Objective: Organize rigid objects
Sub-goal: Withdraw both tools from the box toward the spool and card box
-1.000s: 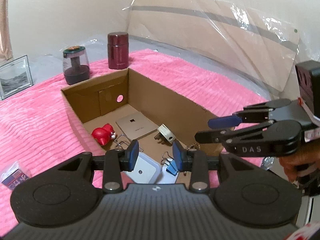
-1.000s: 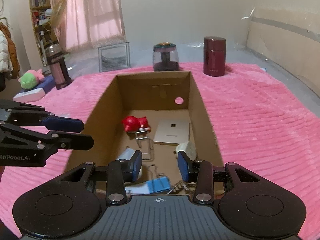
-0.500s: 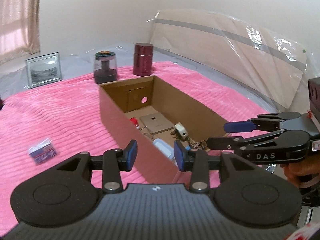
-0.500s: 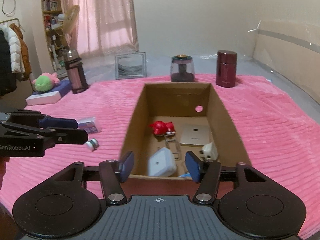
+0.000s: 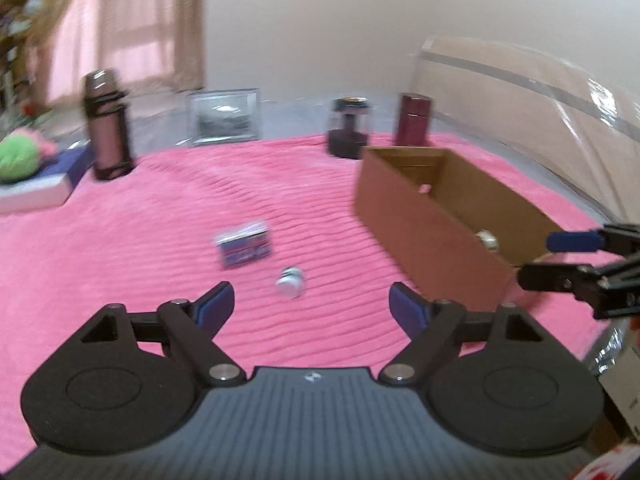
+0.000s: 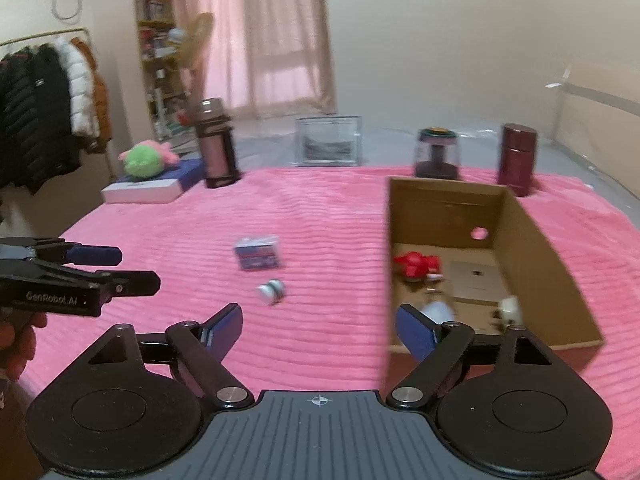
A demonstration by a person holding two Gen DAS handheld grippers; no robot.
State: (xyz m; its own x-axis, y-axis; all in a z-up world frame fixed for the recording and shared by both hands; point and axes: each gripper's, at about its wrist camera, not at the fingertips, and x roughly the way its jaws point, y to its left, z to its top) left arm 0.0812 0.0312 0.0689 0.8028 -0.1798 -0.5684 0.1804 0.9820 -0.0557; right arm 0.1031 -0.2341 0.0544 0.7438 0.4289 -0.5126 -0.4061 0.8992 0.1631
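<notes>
Both grippers, left gripper [image 5: 311,307] and right gripper [image 6: 319,328], have just been opening and stand spread, empty, above the pink blanket [image 5: 160,220]. Ahead lie a small white roll [image 5: 291,282] and a blue packet [image 5: 244,245]; the cardboard box [image 6: 520,220] sits nearer the blanket's right edge.

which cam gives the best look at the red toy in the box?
Right wrist: it looks down into the cardboard box, so the red toy shows on the floor near the far wall, though blurred. In the left wrist view the box's near wall hides the toy entirely.
</notes>
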